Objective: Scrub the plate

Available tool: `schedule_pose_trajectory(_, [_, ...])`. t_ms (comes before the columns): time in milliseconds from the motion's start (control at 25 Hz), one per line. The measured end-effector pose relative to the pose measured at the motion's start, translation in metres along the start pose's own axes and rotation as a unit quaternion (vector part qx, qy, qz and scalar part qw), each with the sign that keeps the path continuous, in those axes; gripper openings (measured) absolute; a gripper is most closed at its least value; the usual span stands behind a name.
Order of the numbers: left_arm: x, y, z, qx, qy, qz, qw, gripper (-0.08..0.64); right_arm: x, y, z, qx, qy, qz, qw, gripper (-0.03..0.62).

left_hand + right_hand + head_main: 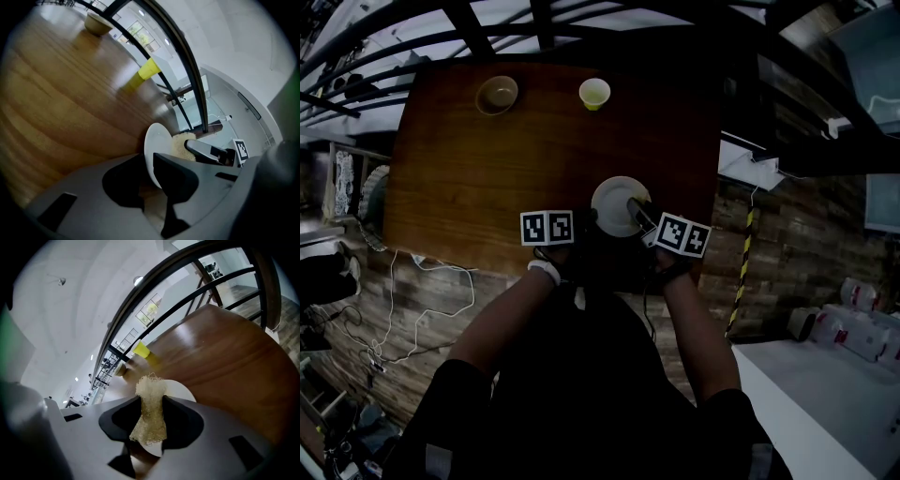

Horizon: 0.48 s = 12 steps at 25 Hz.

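Plate [157, 145] sits clamped edge-on in left jaws; right jaws squeeze loofah [150, 408] against it.

White round plate [614, 208] lies near the desk's [487, 178] front edge, its rim pinched by the left gripper [149, 165]. A pale fibrous scrubber [149, 386], clamped in the right gripper [151, 403], rests against its face.
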<state>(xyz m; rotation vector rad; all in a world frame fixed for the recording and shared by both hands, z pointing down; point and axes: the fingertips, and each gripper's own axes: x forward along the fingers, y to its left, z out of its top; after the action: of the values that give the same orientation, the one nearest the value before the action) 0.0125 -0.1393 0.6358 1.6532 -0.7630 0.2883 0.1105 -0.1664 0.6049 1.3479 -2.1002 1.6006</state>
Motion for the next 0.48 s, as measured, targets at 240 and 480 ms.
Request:
schedule_pose_trajectory(240, [-0.022,0.003,0.009,-0.019,-0.030,-0.003,0.9994,0.055,0.025,0.052,-0.031,-0.029,0.041,0.051,0.997,0.149])
schedule_pose_trajectory(480, [-0.019,0.008,0.040,0.022,-0.008,-0.003,0.9997,0.055,0.042,0.067,-0.057,-0.055,0.075,0.051,0.994,0.149])
